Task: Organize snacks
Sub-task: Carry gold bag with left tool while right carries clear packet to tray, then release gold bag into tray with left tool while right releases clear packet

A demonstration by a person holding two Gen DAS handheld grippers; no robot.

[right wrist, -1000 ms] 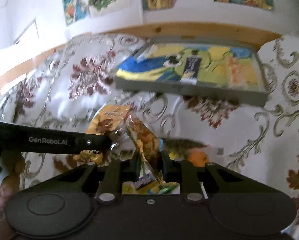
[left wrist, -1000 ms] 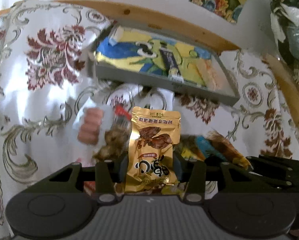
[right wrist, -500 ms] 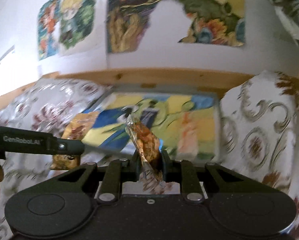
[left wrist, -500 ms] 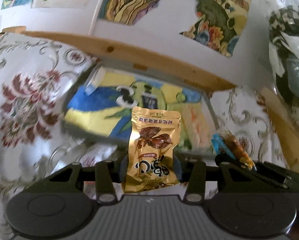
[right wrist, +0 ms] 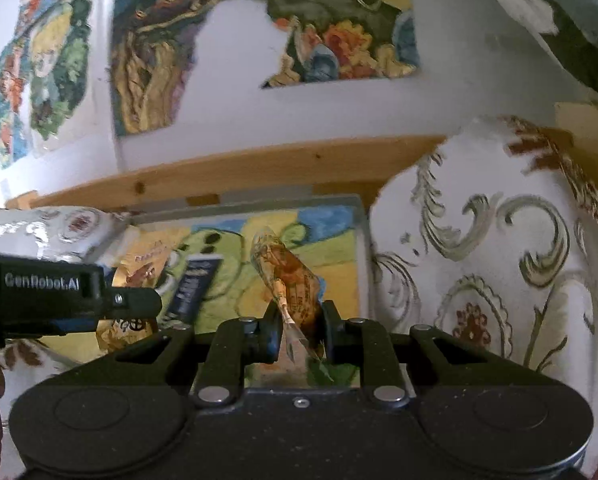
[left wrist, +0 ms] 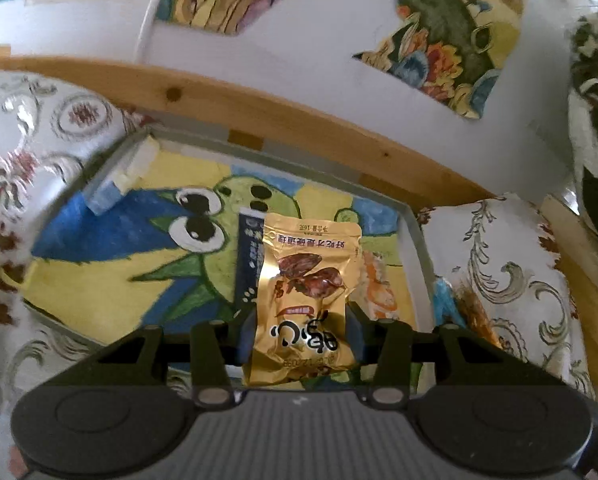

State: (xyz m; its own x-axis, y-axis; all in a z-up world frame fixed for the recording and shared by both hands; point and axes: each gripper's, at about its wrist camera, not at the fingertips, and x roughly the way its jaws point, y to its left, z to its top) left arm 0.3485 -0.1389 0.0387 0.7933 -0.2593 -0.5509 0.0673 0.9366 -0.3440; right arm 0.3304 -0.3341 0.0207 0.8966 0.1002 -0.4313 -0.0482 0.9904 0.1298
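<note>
Snacks fill both claws: the left claw (left wrist: 301,330) pinches a gold pouch (left wrist: 307,300), the right claw (right wrist: 299,330) a clear wrapper (right wrist: 289,280), above the tray (left wrist: 417,232). Both look light, crinkly and slippery, best gripped low across the middle.

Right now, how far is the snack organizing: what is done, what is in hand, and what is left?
Done: a dark blue snack packet and an orange-white one already lie in the grey tray with the cartoon lining. In hand: the left gripper grips a gold foil snack pouch; the right gripper grips a clear brown-printed wrapper; both are above the tray. Left: releasing both.
</note>
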